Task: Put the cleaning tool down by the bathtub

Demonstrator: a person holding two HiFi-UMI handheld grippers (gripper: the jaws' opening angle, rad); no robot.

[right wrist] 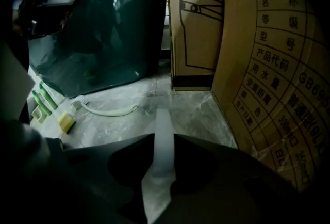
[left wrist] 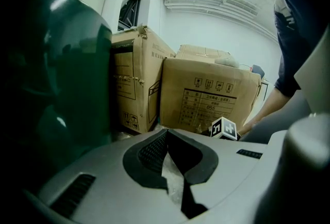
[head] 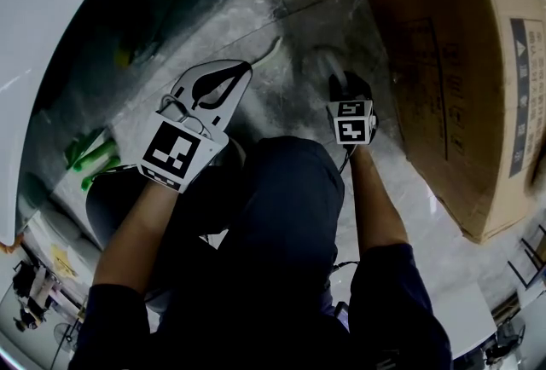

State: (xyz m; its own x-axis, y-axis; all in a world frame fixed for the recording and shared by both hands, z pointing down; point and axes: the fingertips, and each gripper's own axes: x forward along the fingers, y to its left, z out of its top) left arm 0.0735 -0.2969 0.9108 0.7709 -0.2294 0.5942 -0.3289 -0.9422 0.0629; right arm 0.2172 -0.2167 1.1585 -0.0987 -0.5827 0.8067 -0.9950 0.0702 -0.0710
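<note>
The right gripper (right wrist: pixel 164 136) is clenching the white handle of the cleaning tool (right wrist: pixel 163 118) at lower centre, near the green bathtub (right wrist: pixel 98 32) at upper left. The left gripper (left wrist: pixel 166 132) is resting with jaws together, empty. If the handle is released too early, the tool could be bouncing toward the cardboard box (right wrist: pixel 268 63) at right.

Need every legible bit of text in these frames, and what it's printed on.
"名 称", "型 号", "用水量": printed table on the near carton, right gripper view.
"GB69", cut off: same carton.
"055": label on the middle carton, left gripper view.
Head view, side label on the big carton: too blurred to read.
Remaining print: too small.
</note>
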